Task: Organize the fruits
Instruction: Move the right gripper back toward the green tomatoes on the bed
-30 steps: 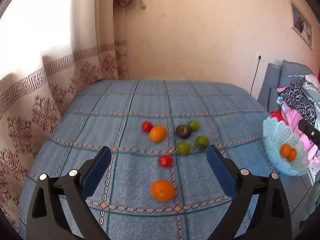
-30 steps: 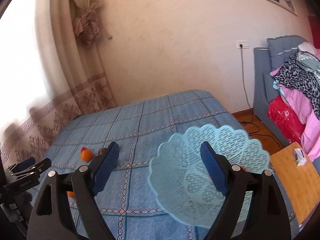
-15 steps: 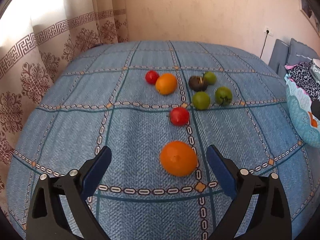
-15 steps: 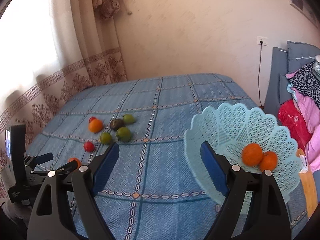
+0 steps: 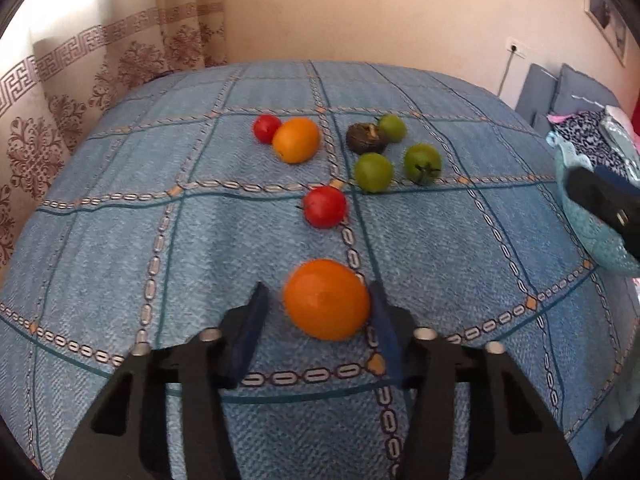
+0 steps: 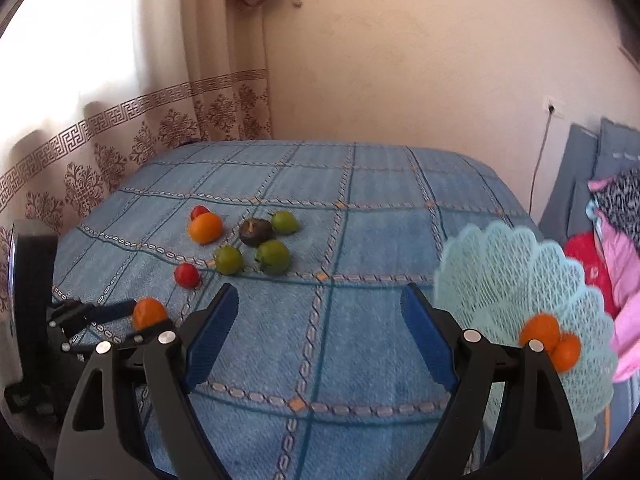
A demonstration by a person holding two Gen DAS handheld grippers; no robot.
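On bedspread (image 5: pixel 120 240): two oranges (image 5: pixel 326 299), two tomatoes (image 5: pixel 324 206), three green fruits (image 5: pixel 373 172).

We see a blue checked bedspread (image 5: pixel 168 240) covering the bed. Patterned beige curtain (image 6: pixel 120 136) on the left, plain beige wall (image 6: pixel 400 60) at the far side. Wall socket (image 6: pixel 551 107) far right with a cable hanging down. Grey cushions (image 6: pixel 600 152) and a clothes pile (image 6: pixel 616 248) at right.
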